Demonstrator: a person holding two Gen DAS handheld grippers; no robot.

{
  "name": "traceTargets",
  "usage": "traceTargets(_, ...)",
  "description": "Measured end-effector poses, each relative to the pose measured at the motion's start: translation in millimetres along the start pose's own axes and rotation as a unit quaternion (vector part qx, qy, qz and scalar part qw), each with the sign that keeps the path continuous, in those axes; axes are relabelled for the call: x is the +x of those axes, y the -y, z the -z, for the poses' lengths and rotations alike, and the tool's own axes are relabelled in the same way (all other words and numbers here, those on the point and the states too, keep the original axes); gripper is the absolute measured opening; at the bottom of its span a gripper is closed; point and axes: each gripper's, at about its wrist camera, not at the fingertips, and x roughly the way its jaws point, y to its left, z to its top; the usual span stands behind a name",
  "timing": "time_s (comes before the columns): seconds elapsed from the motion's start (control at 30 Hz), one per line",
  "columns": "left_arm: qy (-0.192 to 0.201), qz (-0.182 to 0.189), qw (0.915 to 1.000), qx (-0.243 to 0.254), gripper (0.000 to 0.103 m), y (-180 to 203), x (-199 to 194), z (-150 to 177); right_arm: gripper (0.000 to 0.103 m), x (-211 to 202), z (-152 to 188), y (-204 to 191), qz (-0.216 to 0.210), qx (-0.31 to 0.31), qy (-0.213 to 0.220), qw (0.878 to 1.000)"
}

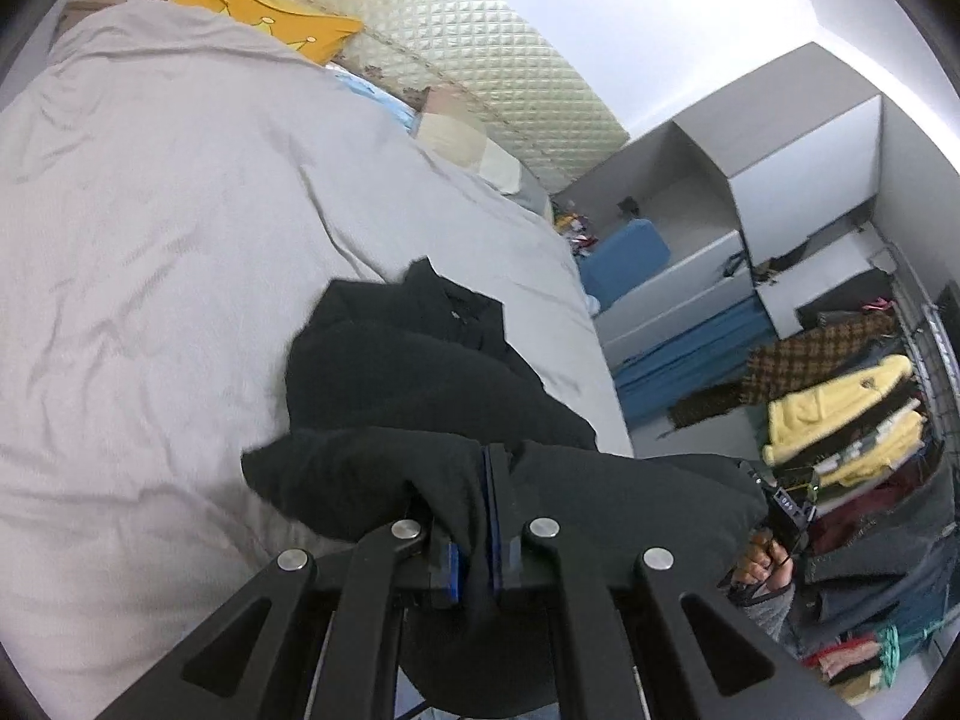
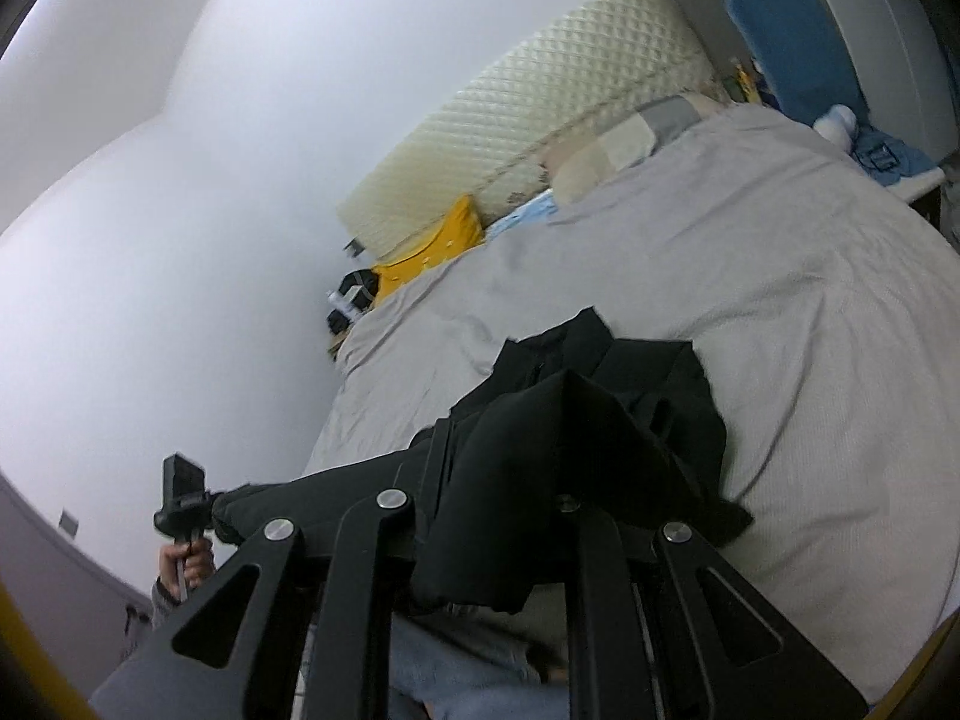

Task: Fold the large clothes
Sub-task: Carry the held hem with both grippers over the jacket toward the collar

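Note:
A black garment (image 1: 408,372) lies bunched on the grey bed (image 1: 150,210), its near edge lifted off the sheet. My left gripper (image 1: 477,498) is shut on that edge, blue pads pinching the cloth. At the right of the left wrist view a hand (image 1: 759,570) holds the right gripper (image 1: 789,501) at the garment's other end. In the right wrist view the black garment (image 2: 630,396) drapes over my right gripper (image 2: 498,480) and hides its fingertips; the cloth hangs from it, stretched toward the left gripper (image 2: 180,492). The rest trails onto the bed (image 2: 780,270).
A yellow pillow (image 1: 270,18) and a quilted cream headboard (image 1: 480,60) stand at the bed's far end. Beyond the bed are white cabinets (image 1: 804,180), a blue cushion (image 1: 624,252) and a rack piled with clothes (image 1: 840,420). A white wall (image 2: 180,180) borders the bed's other side.

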Motion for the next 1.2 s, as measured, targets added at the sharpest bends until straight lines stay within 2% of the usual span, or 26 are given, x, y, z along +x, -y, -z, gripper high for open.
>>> traceTargets(0.23, 0.0, -0.042, 0.9991, -0.003, 0.006, 1, 48, -70, 0.016, 66, -66, 27, 0.023, 0.039, -0.008, 0.999)
traceTargets(0.53, -0.006, -0.109, 0.9936, -0.027, 0.008, -25, 148, -145, 0.016, 165, -112, 96, 0.098, 0.102, -0.036, 0.989)
traceTargets(0.7, -0.02, -0.146, 0.9887, -0.029, 0.008, -48, 211, -173, 0.016, 222, -121, 136, 0.138, 0.124, -0.057, 0.981)
traceTargets(0.87, -0.055, -0.172, 0.9827, -0.042, 0.008, -83, 276, -189, 0.016, 280, -122, 175, 0.174, 0.138, -0.091, 0.971)
traceTargets(1.0, -0.082, -0.17, 0.9811, -0.042, 0.008, -106, 309, -197, 0.016, 320, -116, 205, 0.181, 0.151, -0.117, 0.965)
traceTargets(1.2, -0.108, -0.153, 0.9805, -0.06, 0.008, -130, 341, -202, 0.016, 350, -112, 230, 0.18, 0.162, -0.134, 0.961)
